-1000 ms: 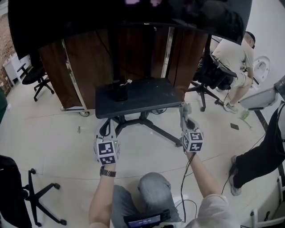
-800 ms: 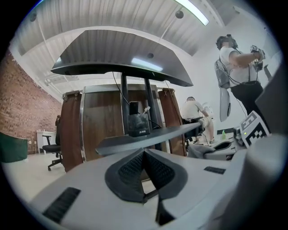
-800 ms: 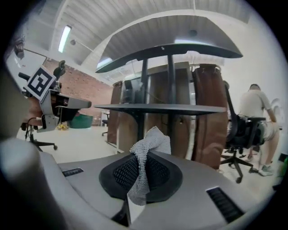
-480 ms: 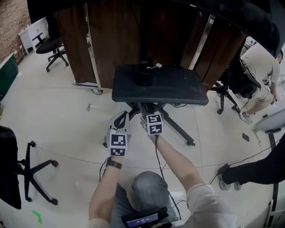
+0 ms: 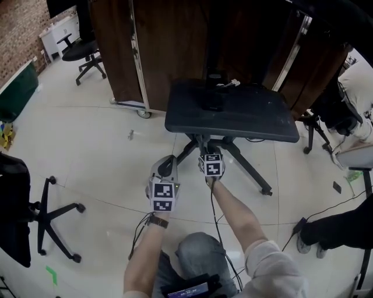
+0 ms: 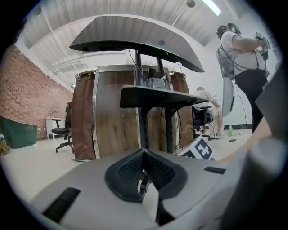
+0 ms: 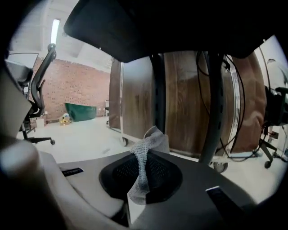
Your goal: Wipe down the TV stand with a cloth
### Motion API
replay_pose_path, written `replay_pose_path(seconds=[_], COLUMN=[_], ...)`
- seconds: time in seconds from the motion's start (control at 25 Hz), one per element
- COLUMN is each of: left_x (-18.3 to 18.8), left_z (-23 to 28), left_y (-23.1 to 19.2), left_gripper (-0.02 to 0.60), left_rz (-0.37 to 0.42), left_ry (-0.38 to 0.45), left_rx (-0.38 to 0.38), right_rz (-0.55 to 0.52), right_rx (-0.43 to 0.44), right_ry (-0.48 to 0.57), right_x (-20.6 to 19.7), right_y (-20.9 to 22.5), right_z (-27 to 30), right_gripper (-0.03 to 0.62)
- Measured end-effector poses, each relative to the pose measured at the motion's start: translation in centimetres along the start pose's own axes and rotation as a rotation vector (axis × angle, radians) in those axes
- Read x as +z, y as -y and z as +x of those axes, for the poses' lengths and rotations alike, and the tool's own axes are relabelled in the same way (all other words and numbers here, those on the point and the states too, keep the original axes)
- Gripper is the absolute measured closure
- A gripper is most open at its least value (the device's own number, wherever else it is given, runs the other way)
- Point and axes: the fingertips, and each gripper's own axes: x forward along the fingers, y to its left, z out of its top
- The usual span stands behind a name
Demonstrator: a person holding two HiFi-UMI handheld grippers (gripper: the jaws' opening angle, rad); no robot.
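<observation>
A pale, glossy floor (image 5: pixel 87 145) with thin seams runs to a red brick wall (image 5: pixel 23 35) at the far left. A green object (image 5: pixel 17 93) sits low against the wall, and a white table (image 5: pixel 58 36) stands beside it. Tall brown wood-grain panels (image 5: pixel 169 46) with metal trim ride on casters. One black office chair (image 5: pixel 84 55) stands near the table, another (image 5: pixel 17 209) at the left edge. Overhead, a strip light (image 6: pixel 215 6) is lit on the white ribbed ceiling (image 6: pixel 58 40).

Cut off, buried
TV stand's (image 5: pixel 245 116) pole exits the top edge; cloth's (image 7: pixel 147 143) end sinks between right gripper's (image 7: pixel 143 162) fingers (image 7: pixel 164 173).
</observation>
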Motion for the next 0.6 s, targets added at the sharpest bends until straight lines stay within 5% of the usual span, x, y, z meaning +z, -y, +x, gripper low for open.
replay_pose_path(seconds=[0.12, 0.24, 0.6], left_x=[-1.9, -2.6, -0.8], left_z=[-0.1, -0.1, 1.7], left_y=[0.5, 1.0, 3.0], left_gripper=[0.563, 0.563, 0.563], left_rz=[0.008, 0.014, 0.01], left_ry=[-0.038, -0.06, -0.039], left_rx=[-0.012, -0.031, -0.063], right_rz=[0.038, 0.045, -0.037], right_rx=[0.03, 0.028, -0.159], right_ry=[-0.114, -0.113, 0.235], right_x=[-6.4, -7.4, 10.2], right_y=[-1.5, -1.3, 12.3], right_z=[-0.8, -2.6, -8.9], right_gripper=[0.569, 0.569, 0.569])
